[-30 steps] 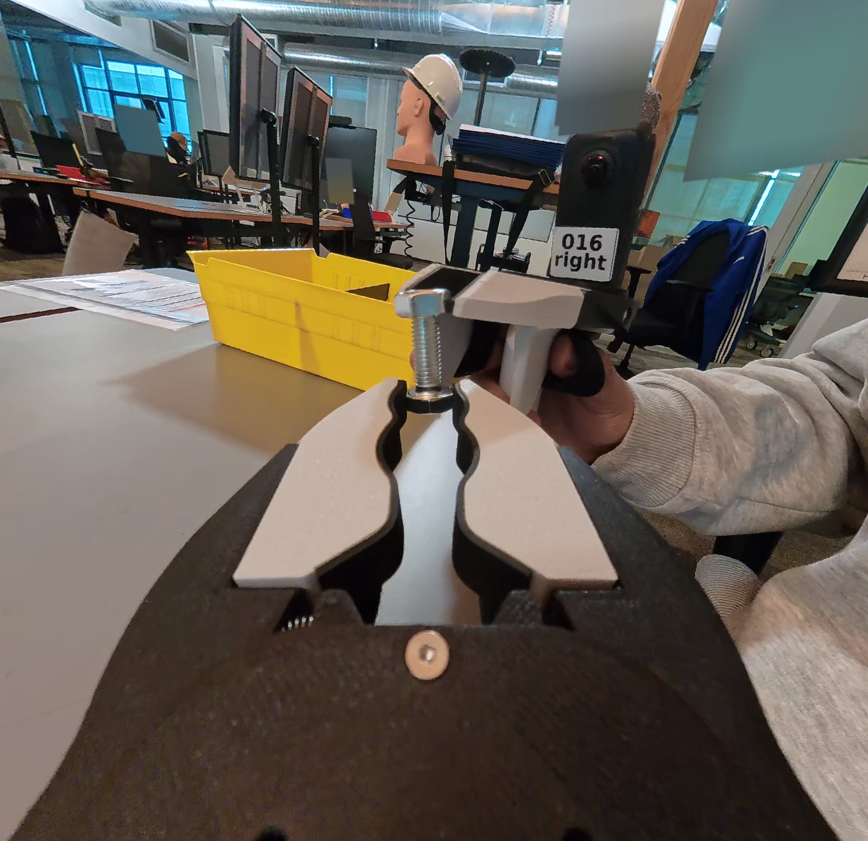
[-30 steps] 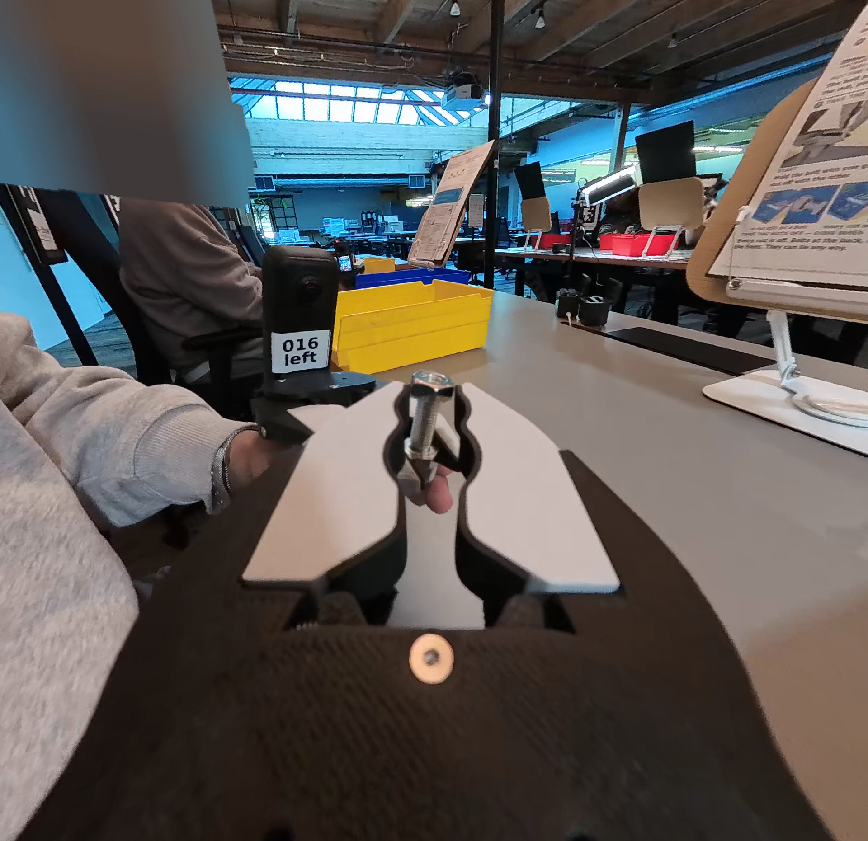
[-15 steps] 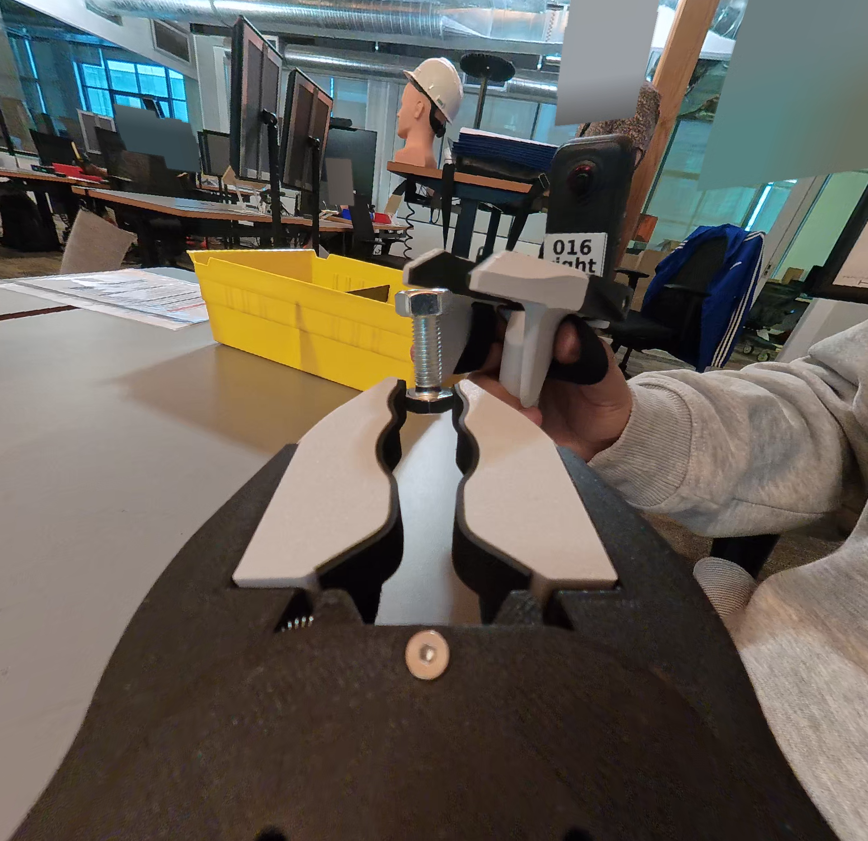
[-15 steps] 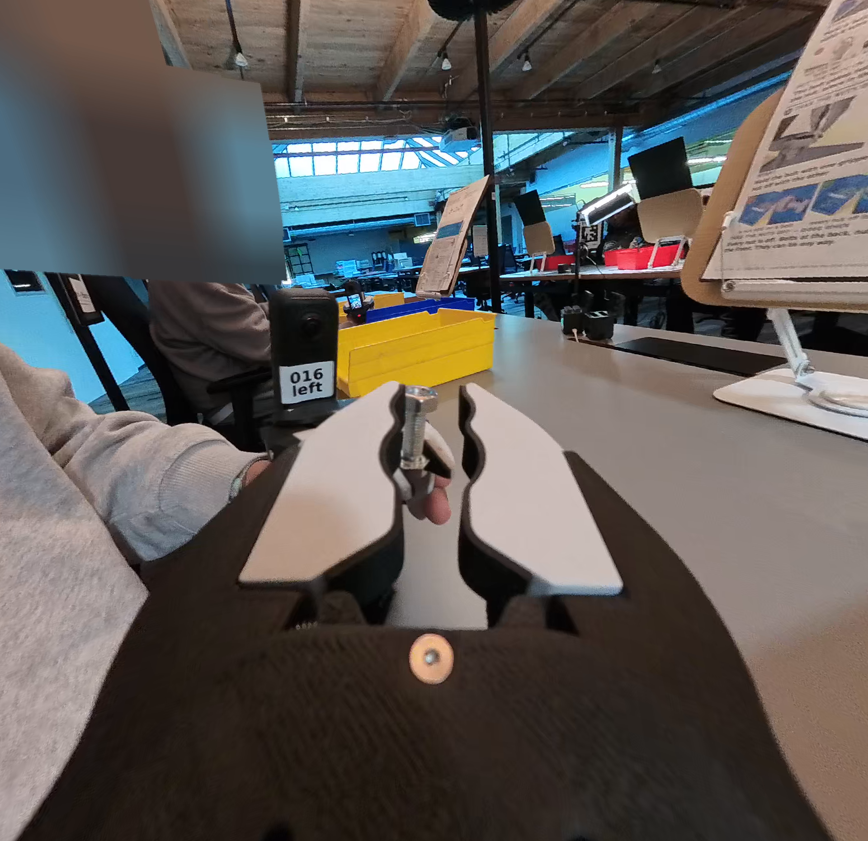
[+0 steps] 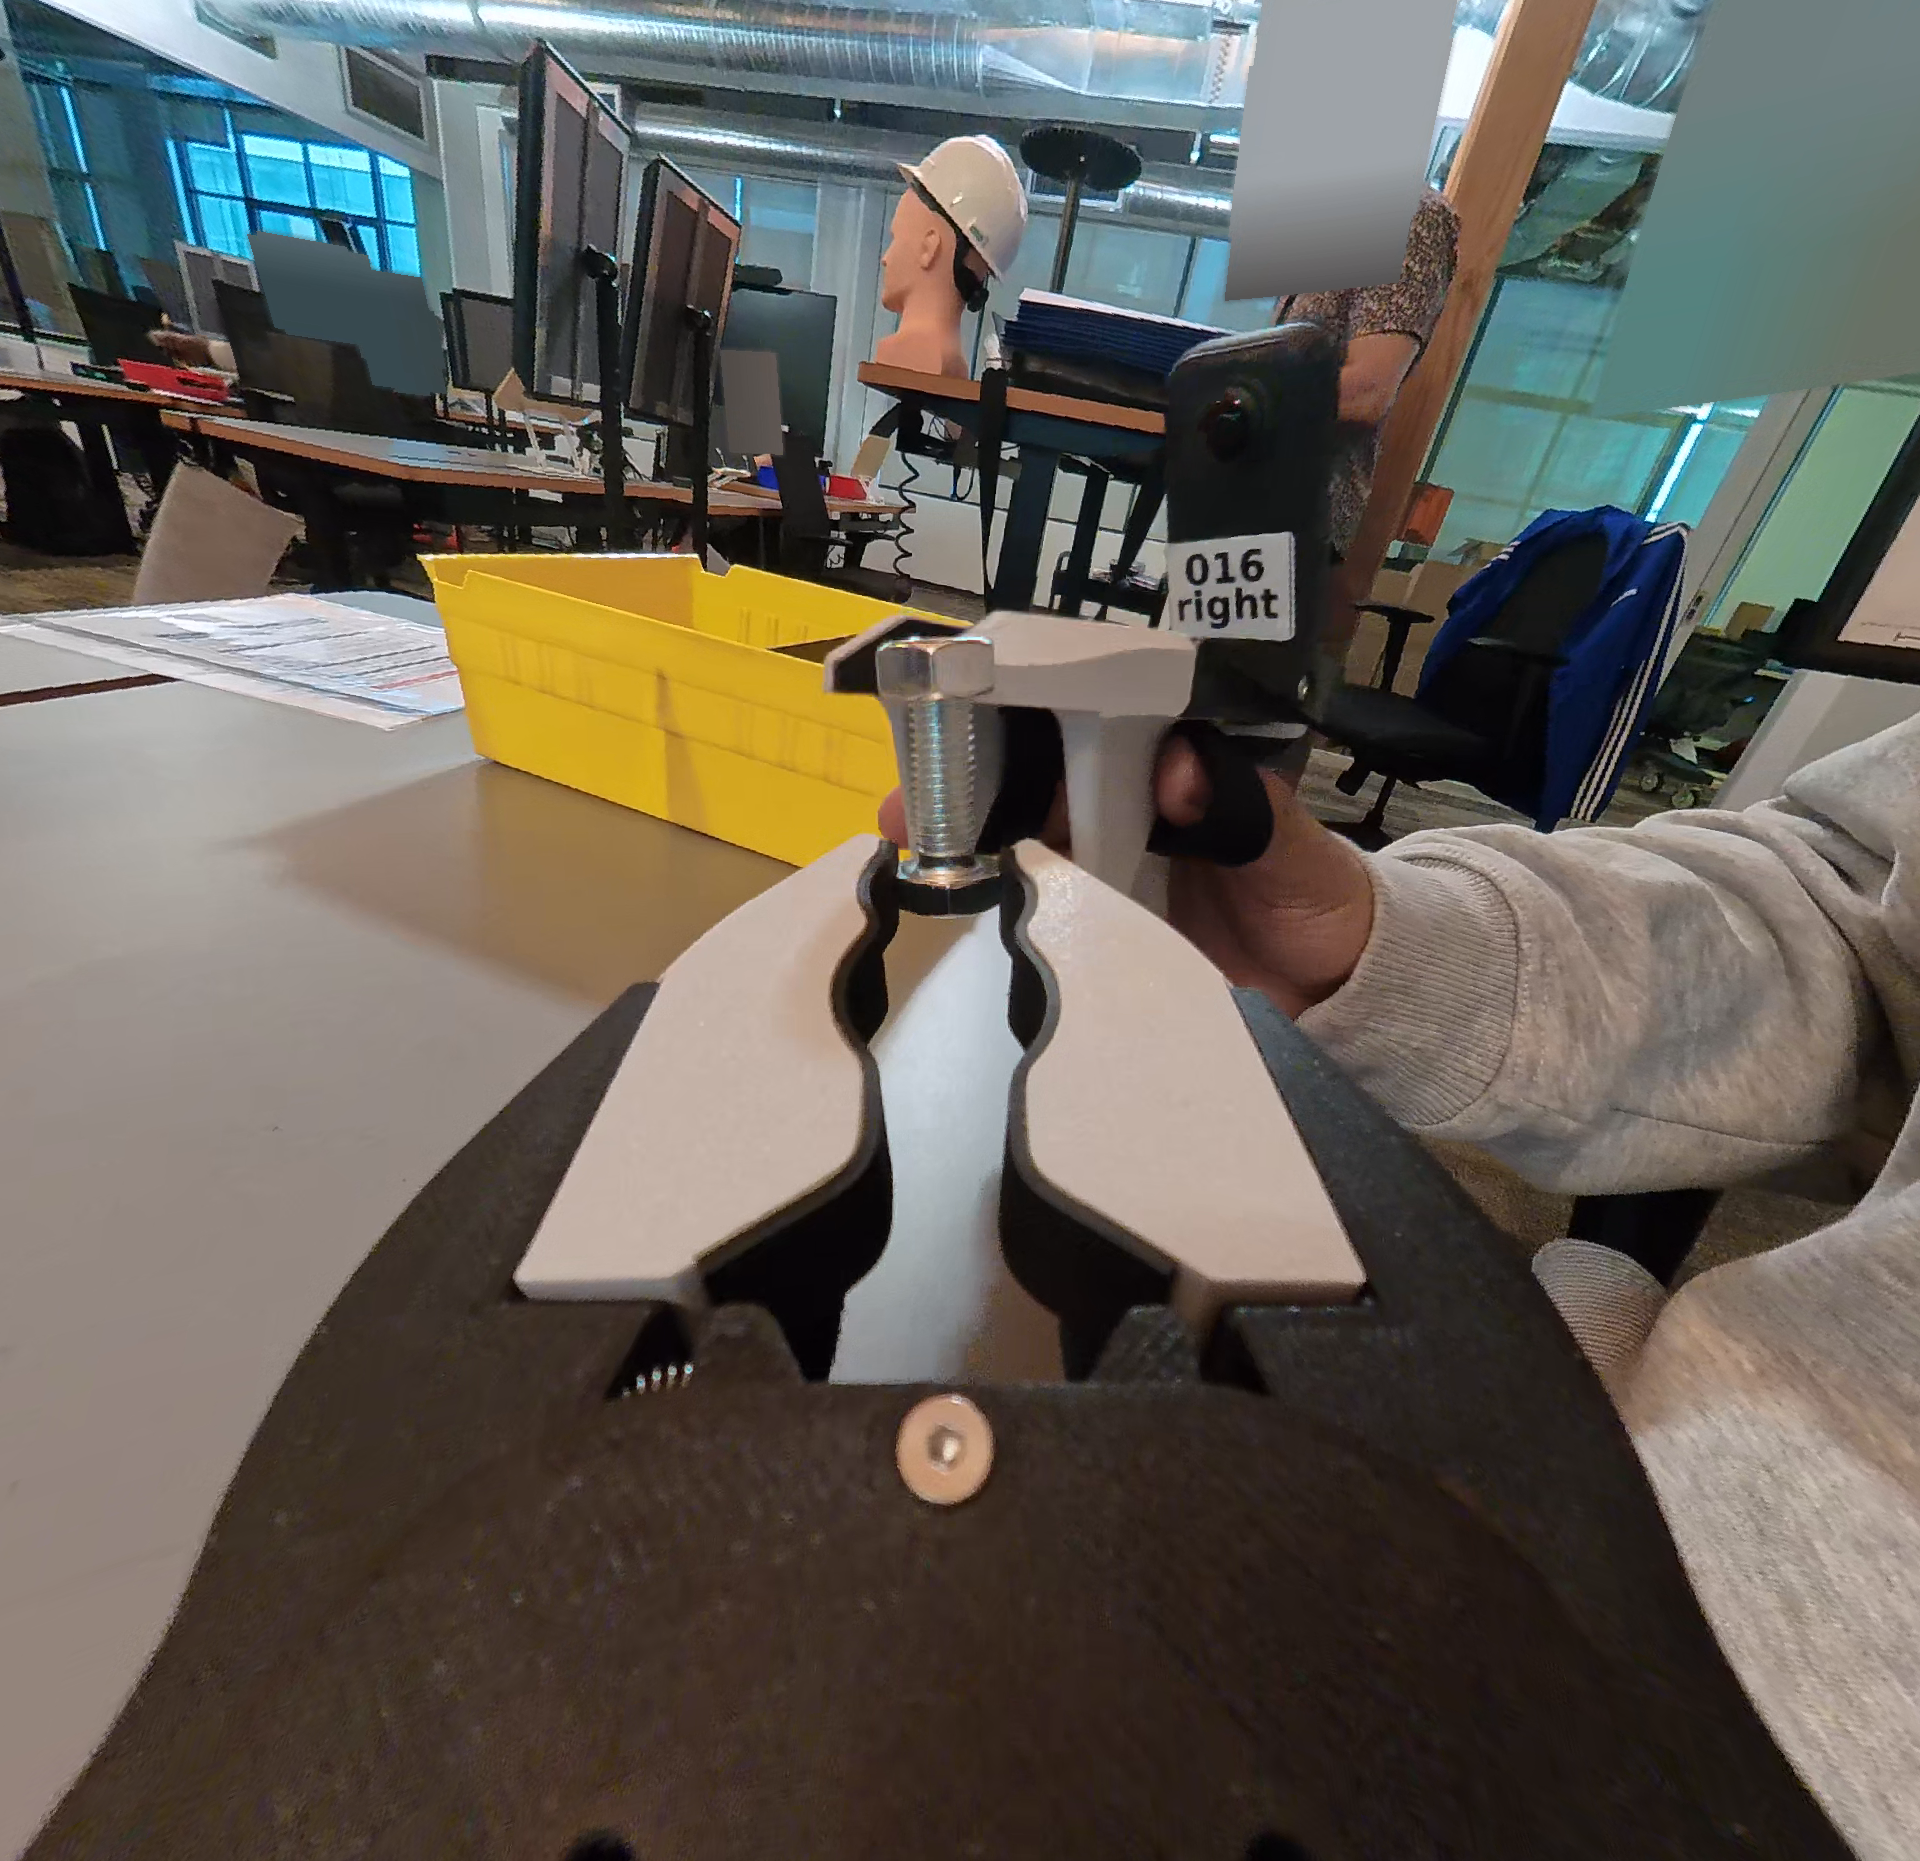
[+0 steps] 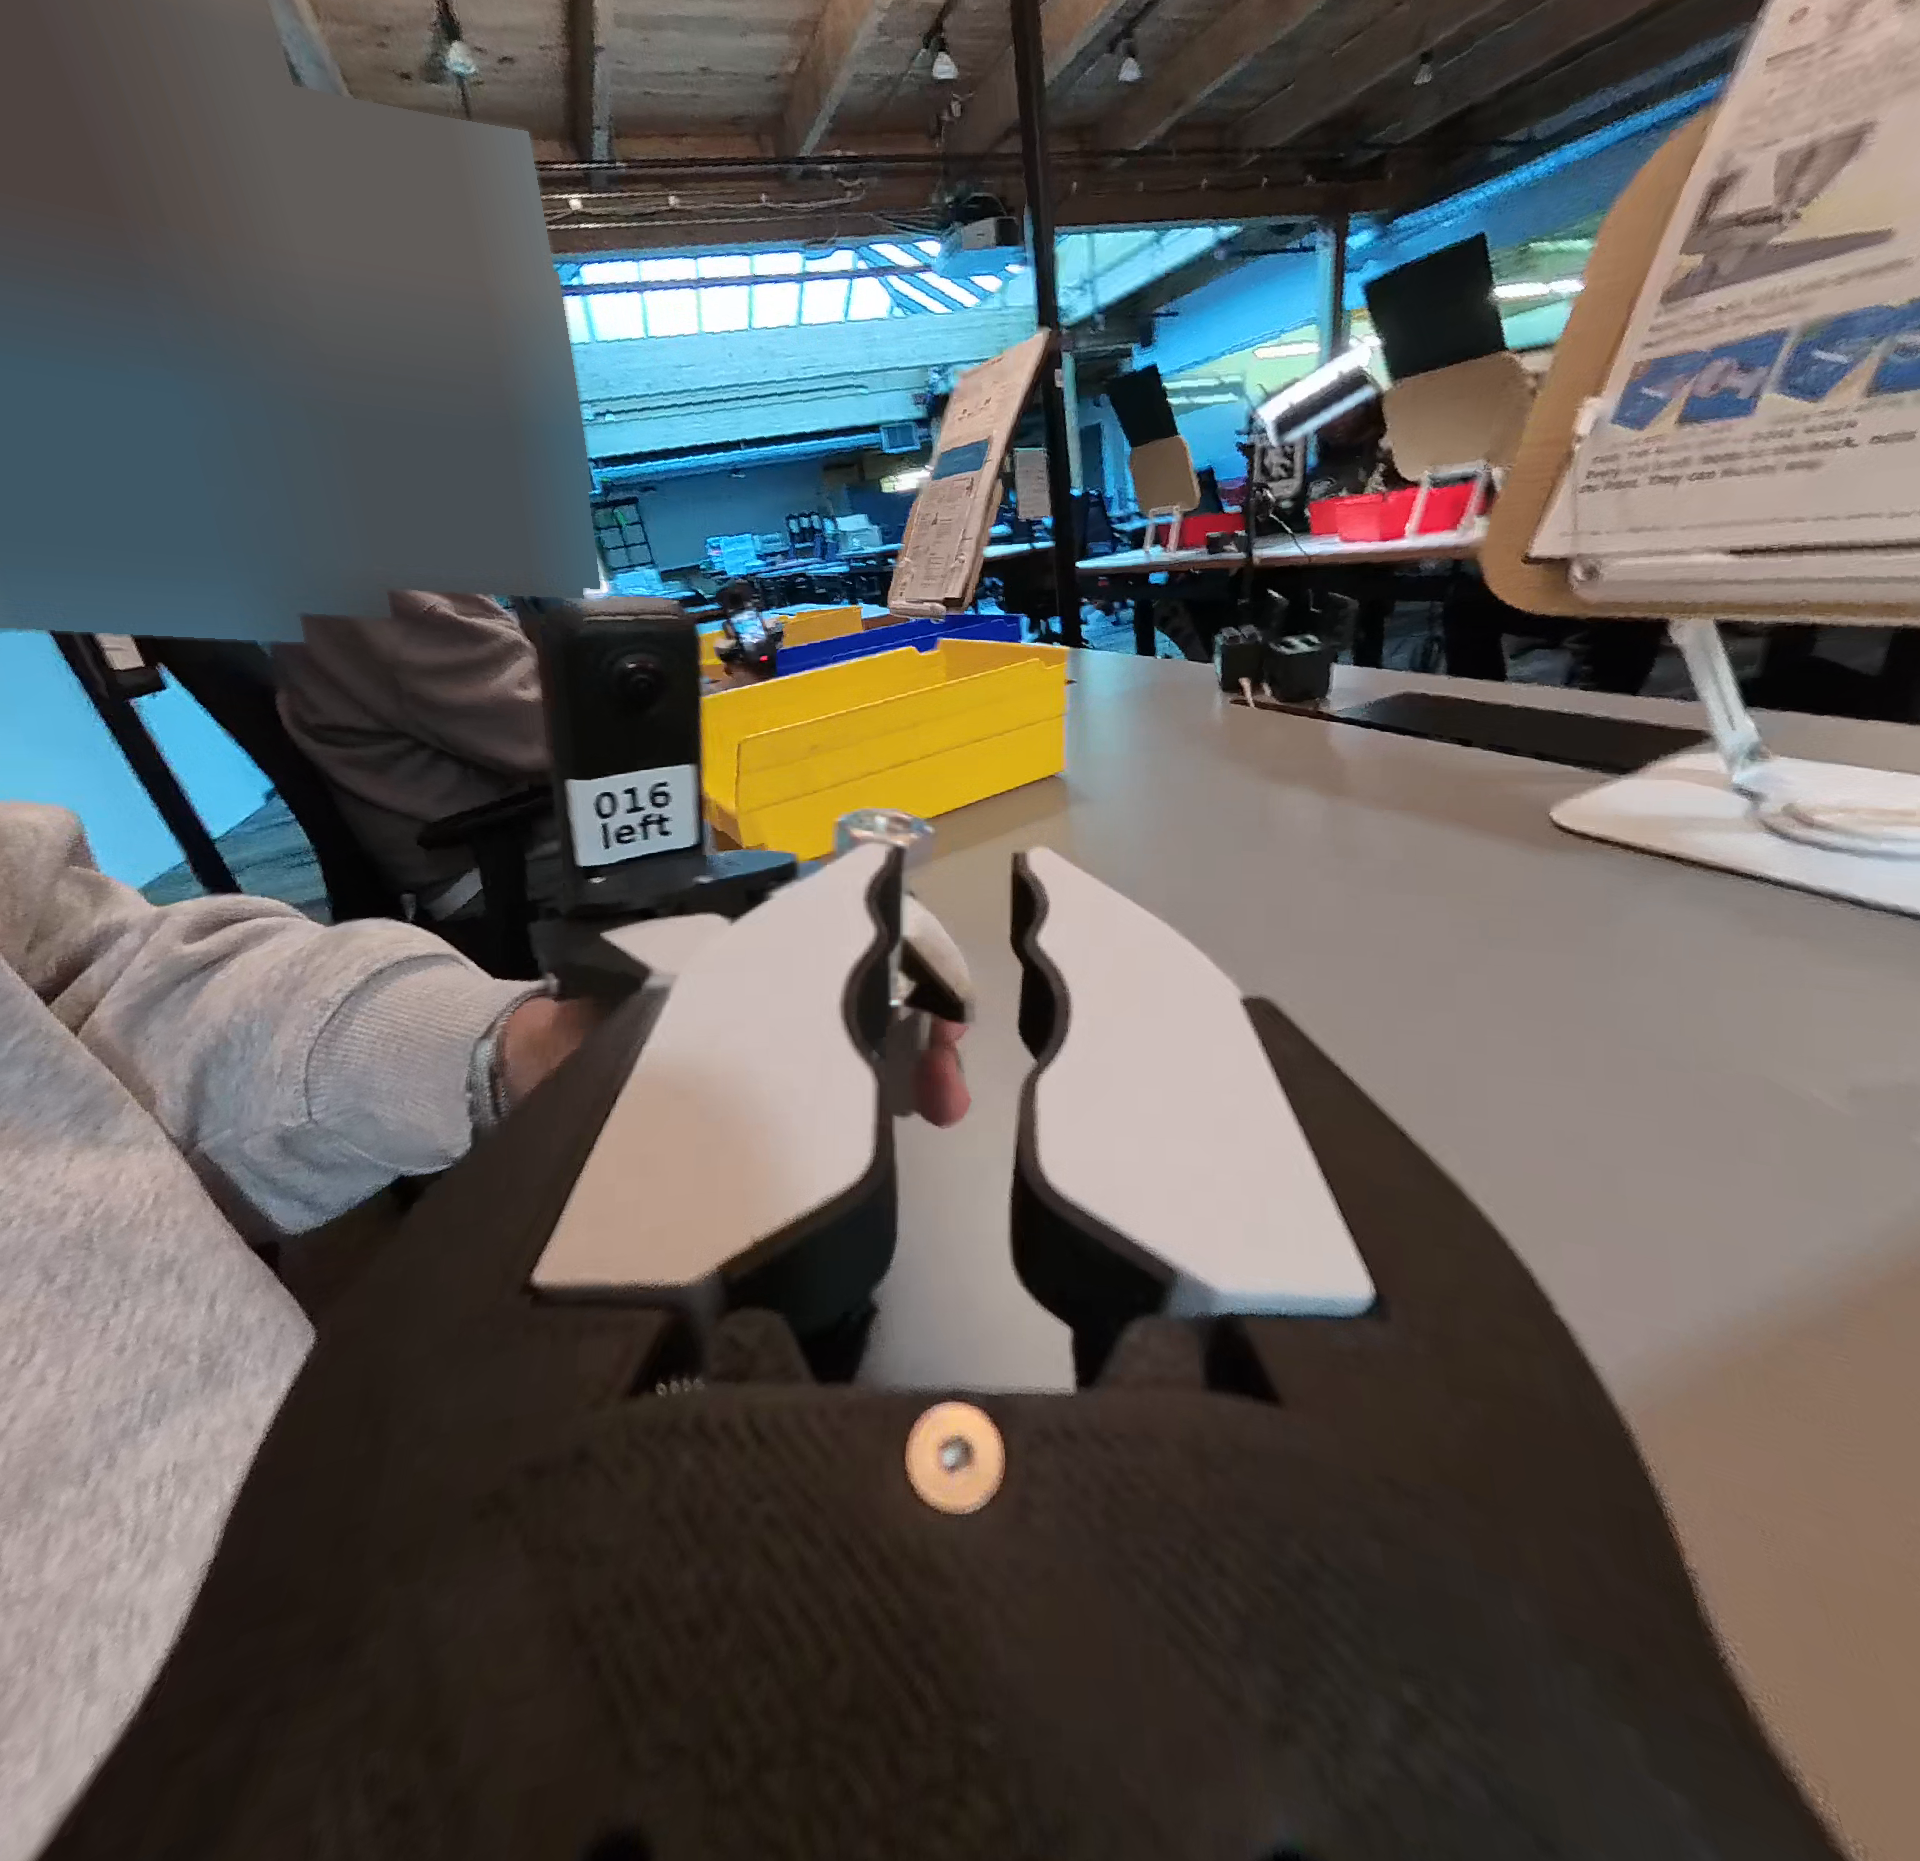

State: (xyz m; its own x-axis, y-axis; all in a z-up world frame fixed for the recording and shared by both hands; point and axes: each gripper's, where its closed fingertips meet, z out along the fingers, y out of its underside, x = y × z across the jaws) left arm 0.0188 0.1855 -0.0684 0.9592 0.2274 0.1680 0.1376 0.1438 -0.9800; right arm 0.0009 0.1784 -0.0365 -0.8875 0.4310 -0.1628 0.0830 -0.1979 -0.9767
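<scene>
Steel bolt (image 5: 938, 762) upright, nut (image 5: 940, 894) clamped in left tongs (image 5: 940, 881); right tongs (image 6: 951, 892) apart alongside.

- Upright bolt (image 5: 938, 772) and right gripper (image 5: 966, 668) obstruct passage directly ahead of the left gripper (image 5: 940, 881).
- Yellow bin (image 5: 665, 689) stands beyond, left.
- Grey table (image 5: 208, 980) surface left lies unobstructed.
- Document stand (image 6: 1745, 814) occupies the table's right side.

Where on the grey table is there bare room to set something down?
Bare table lies left of the left gripper, before the yellow bin. More lies right of the right gripper, short of the white stand base. Between the grippers it is crowded around the bolt.
</scene>
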